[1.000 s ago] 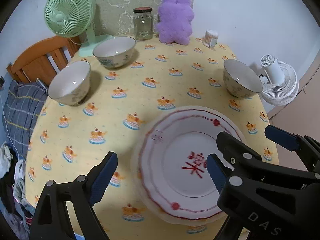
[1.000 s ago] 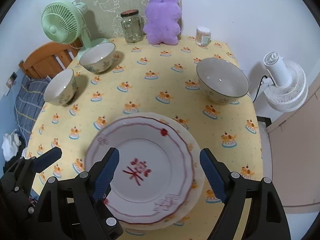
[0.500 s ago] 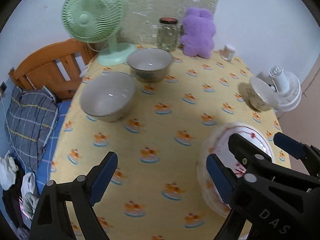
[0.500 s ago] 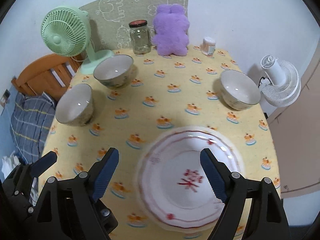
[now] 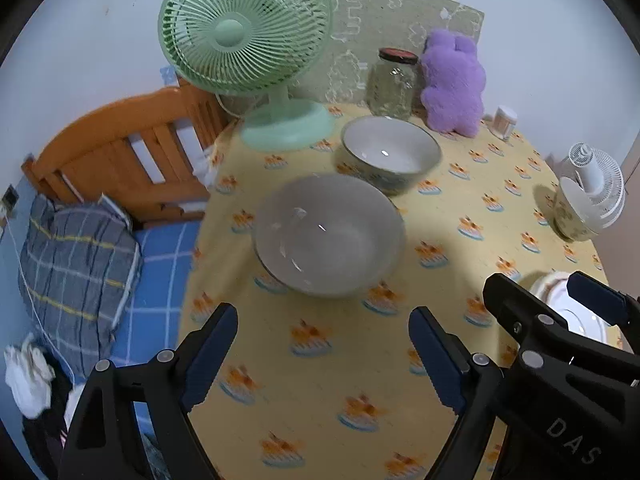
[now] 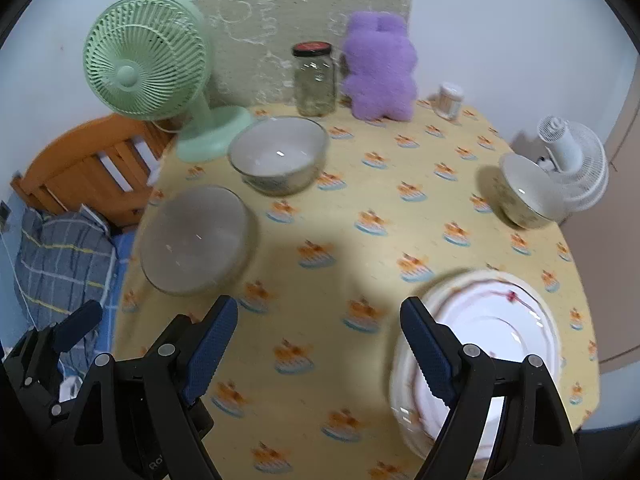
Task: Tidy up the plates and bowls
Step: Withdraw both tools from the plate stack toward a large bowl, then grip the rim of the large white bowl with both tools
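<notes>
The nearest bowl (image 5: 329,235) is seen dead ahead of the left gripper (image 5: 324,354), at twelve o'clock from its fingertips, standing upright on the yellow tablecloth (image 5: 360,360) close to the table's left edge. A second bowl (image 5: 390,152) is set just behind it, toward one o'clock, the two rims nearly touching in the left wrist view. A third bowl (image 5: 570,214) is found well apart at the table's right edge, around three o'clock. The stack of plates (image 6: 492,344) with the red trim is placed at the near right corner, at four o'clock in the right wrist view, partly covered by the right gripper's (image 6: 318,342) right finger.

The left gripper's jaws are held wide, though they have just been drawn in a little, and nothing is caught between them. The right gripper's jaws are also spread wide and empty, with only tablecloth showing in the gap. The two grippers are held side by side above the table's near edge, each one visible in the other's camera.

Farther back, a green fan (image 5: 246,26) is stood at eleven o'clock, a glass jar (image 5: 392,84) and a purple plush toy (image 5: 454,80) at one o'clock against the wall. A white fan (image 5: 596,190) is seen beyond the right edge, a wooden headboard (image 5: 120,148) and a plaid pillow (image 5: 76,268) off to nine o'clock.
</notes>
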Motion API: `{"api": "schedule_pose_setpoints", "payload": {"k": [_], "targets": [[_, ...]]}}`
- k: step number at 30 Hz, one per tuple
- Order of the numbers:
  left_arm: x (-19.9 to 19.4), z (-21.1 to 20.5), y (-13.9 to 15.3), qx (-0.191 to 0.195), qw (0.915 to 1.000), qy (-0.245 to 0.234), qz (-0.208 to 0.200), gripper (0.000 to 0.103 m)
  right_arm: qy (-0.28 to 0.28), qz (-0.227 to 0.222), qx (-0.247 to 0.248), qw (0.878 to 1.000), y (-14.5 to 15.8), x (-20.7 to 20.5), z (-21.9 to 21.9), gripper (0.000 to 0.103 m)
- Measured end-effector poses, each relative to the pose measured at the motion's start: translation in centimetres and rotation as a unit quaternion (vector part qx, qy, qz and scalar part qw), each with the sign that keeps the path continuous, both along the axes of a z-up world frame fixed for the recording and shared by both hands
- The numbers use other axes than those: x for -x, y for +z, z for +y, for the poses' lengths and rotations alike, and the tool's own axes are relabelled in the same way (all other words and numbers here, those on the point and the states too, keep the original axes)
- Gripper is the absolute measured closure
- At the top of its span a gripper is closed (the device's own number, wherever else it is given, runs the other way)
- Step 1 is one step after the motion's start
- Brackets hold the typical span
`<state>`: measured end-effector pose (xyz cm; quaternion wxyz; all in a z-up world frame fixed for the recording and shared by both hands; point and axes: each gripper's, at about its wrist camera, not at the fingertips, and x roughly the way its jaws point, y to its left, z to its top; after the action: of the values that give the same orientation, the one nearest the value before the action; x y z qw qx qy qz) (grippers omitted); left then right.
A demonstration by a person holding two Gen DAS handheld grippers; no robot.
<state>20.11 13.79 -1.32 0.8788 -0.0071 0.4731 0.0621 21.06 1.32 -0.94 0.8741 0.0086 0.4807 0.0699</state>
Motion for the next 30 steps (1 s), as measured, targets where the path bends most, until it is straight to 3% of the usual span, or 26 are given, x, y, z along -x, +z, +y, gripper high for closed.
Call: {"api": "schedule_pose_setpoints", "payload": {"k": [6,16,19,21,25,28,30], "targets": [[-2.7,3.0,-0.4,-0.007,1.0,0.003,-0.007,0.015,0.014,-0.005,-0.024,1.0,-0.6,-2.9,3.3,0.017],[-7.4,5.8,-3.0,-0.007,0.9999,0.004,0.008,0.017,0.014,0.006,0.004,1.0,-2.9,-7.8,7.3,0.019],[-8.4,6.0,-4.0,0.001,0.9998,-0.001,0.019,0.024,0.019,0.013,-0.002,1.0,-3.7,-8.6,7.9,0.03],[-8.8,6.0,-4.6,0.011,0.9995,-0.01,0.026,0.036,0.024,0.021,-0.004,0.999,-4.4,-9.1,8.5,0.035],[-9.3,6.0,-5.7,0.024,0.9987,-0.019,0.04,0.043,0.028,0.036,-0.006,0.999,-5.5,-9.7,9.3,0.05],[-9.5,5.8,-6.1,0.025,0.9985,-0.021,0.045,0.061,0.025,0.043,0.003,0.999,-6.1,-10.0,9.4,0.065],[-9.7,5.8,-6.3,0.03,0.9981,-0.025,0.048,0.063,0.024,0.046,0.004,0.999,-6.3,-10.3,9.4,0.066]]}}
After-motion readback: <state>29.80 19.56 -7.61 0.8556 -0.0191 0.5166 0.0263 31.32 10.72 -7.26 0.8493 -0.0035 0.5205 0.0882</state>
